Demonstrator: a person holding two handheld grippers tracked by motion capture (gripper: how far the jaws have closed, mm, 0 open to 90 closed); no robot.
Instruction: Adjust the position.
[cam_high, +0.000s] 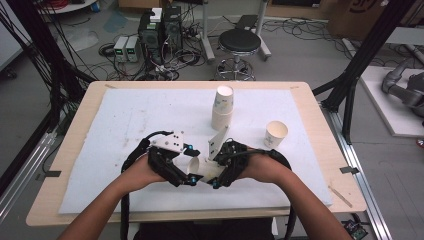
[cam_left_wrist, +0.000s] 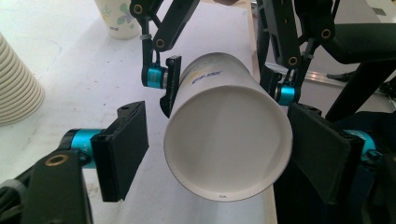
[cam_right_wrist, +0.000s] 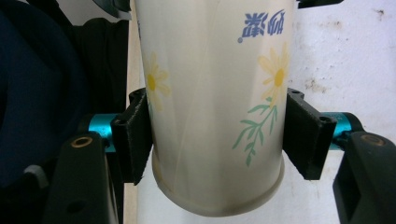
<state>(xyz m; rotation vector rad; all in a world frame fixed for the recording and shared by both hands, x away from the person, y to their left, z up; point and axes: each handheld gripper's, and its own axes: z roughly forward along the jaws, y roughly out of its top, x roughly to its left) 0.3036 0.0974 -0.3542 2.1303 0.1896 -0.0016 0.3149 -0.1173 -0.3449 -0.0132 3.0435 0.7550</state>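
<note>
- Two grippers are meeting over the near middle of the white mat (cam_high: 125, 150): the left gripper (cam_high: 187, 176) and the right gripper (cam_high: 212, 172), both at one paper cup (cam_high: 197, 165) lying sideways between them.
- Three lots of cups are showing in the high view: the held one, a stack of cups (cam_high: 223, 107) standing near the far edge, and a single cup (cam_high: 275, 134) standing to the right, well apart from the hands.
- Open mat is lying to the left and along the near edge.
- The right gripper view is showing its pads pressing both sides of the flowered cup (cam_right_wrist: 215, 107), near its base.
- The left gripper view is showing the cup's open mouth (cam_left_wrist: 228, 142) between wide jaws, one pad clear of it; the other pad's contact I cannot tell.
</note>
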